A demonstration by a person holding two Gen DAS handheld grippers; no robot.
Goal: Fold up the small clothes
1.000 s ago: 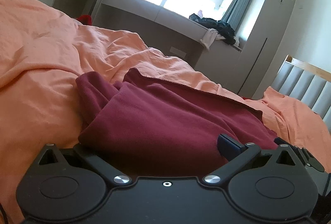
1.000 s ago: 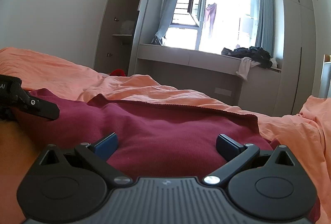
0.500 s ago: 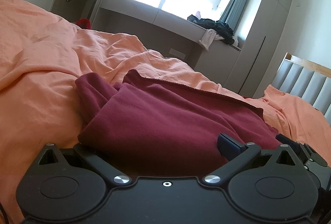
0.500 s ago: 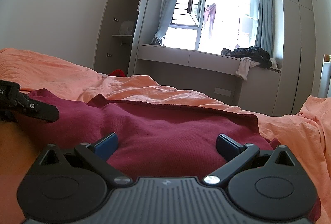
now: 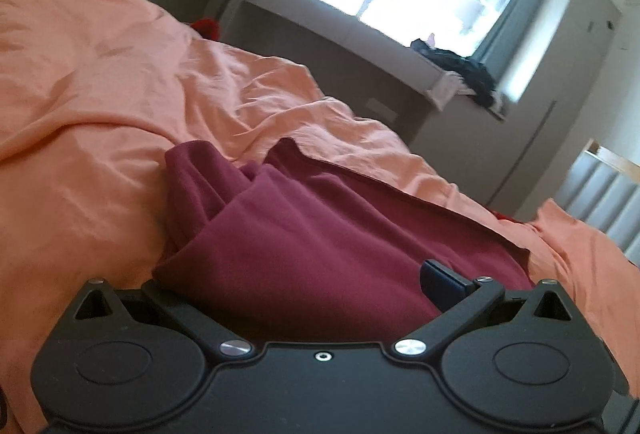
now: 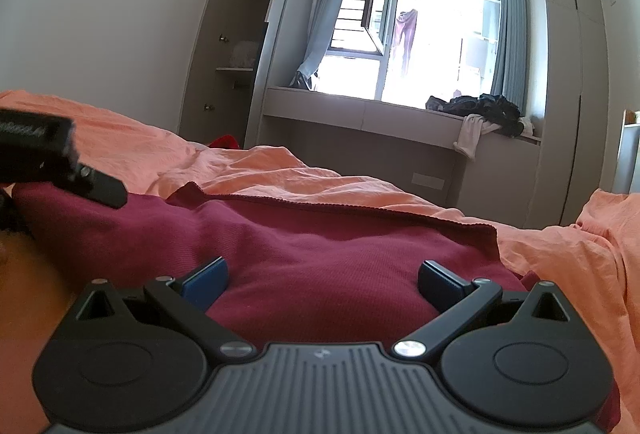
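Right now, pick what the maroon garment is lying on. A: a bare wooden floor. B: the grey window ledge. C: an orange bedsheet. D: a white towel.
C: the maroon garment lies spread on the rumpled orange bedsheet, which shows around it in both wrist views.

Maroon garment [image 6: 320, 246], folded, on bed

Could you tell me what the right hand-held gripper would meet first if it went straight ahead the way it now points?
Most likely the maroon garment: the right hand-held gripper has open jaws either side of its bunched fabric on the orange bedding.
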